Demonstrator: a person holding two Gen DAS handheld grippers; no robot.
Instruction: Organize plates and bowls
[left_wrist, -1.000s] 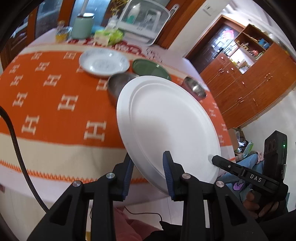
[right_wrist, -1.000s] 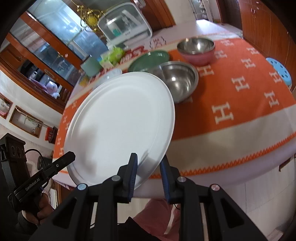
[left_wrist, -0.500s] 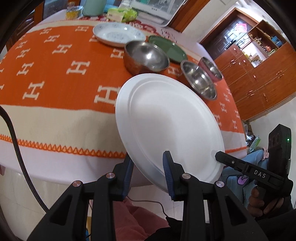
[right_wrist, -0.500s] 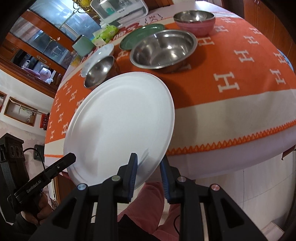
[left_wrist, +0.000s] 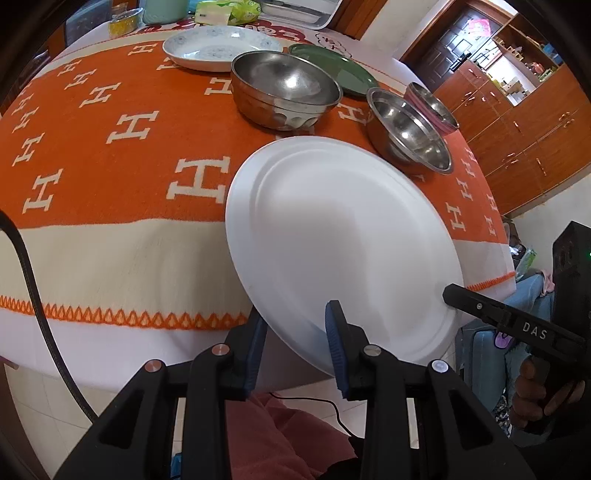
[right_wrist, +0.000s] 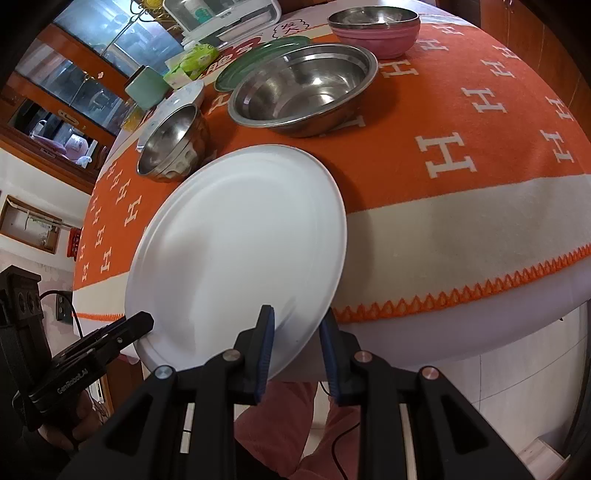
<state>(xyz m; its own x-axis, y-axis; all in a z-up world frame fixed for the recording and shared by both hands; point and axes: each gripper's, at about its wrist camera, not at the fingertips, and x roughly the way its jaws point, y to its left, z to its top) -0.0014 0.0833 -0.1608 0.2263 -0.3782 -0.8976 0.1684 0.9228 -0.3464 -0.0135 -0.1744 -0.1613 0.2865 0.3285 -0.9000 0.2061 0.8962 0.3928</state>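
You're gripping the white plate (left_wrist: 343, 240) by its near rim with both the left gripper (left_wrist: 295, 347) and right gripper (right_wrist: 295, 347), holding it tilted over the table's near edge. Keep both ends level and clear of the steel bowl (left_wrist: 284, 88).

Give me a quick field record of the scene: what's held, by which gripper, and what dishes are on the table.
held item: white plate, tilted, above the near table edge
left gripper: shut on the plate's near rim
right gripper: shut on the same plate's rim
steel bowls: deep bowl, wide shallow bowl
pink bowl: farthest back in the right view
other plates: green plate, patterned white plate
surface: orange tablecloth
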